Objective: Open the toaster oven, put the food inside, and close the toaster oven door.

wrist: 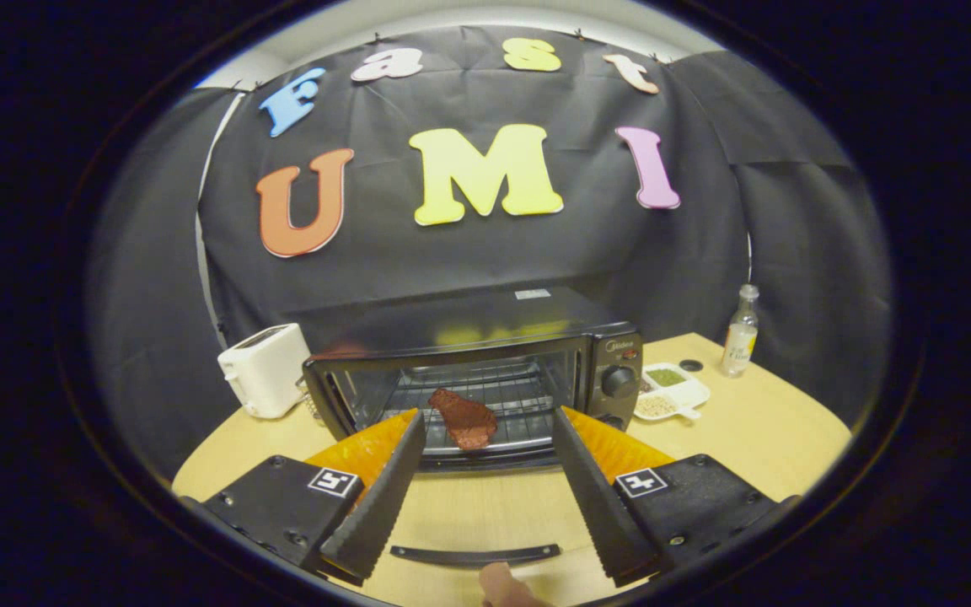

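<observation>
The black toaster oven (485, 354) stands on the wooden table (755, 430) with its door folded down flat toward me. The door's curved handle (475, 554) lies near me, between the bases of my fingers. A reddish-brown slab of food (463, 419) rests at the front of the wire rack (511, 396) inside the oven. My gripper (488, 416) is open wide, with the fingertips on either side of the food and not touching it. A person's fingertip (502, 586) shows just below the handle.
A white toaster (265, 369) stands left of the oven. Right of the oven sit a white divided dish (671, 392) of seasonings, a small dark cap (691, 365) and a clear bottle (740, 330). The oven's knobs (619, 381) are on its right panel.
</observation>
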{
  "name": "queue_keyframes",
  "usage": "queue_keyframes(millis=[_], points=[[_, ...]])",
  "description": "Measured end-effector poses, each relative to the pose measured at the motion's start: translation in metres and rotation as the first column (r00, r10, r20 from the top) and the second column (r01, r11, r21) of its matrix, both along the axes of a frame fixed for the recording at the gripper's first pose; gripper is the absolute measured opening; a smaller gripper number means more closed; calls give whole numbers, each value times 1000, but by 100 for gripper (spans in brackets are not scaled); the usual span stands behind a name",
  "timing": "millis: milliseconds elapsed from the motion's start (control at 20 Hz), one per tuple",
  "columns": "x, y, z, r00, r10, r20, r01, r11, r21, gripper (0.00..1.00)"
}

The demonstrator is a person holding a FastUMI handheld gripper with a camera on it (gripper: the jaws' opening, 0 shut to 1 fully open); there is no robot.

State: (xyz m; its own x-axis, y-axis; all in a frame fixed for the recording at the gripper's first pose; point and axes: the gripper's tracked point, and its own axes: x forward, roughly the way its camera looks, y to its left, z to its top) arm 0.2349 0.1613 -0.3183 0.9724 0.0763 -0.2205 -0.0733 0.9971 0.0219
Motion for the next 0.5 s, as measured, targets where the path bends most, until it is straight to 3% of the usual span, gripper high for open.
queue_keyframes(millis=[250, 500], points=[[-60, 18, -35, 999, 35, -23, -37, 995, -90, 99], [-90, 36, -112, 984, 59, -171, -78, 991, -108, 99]])
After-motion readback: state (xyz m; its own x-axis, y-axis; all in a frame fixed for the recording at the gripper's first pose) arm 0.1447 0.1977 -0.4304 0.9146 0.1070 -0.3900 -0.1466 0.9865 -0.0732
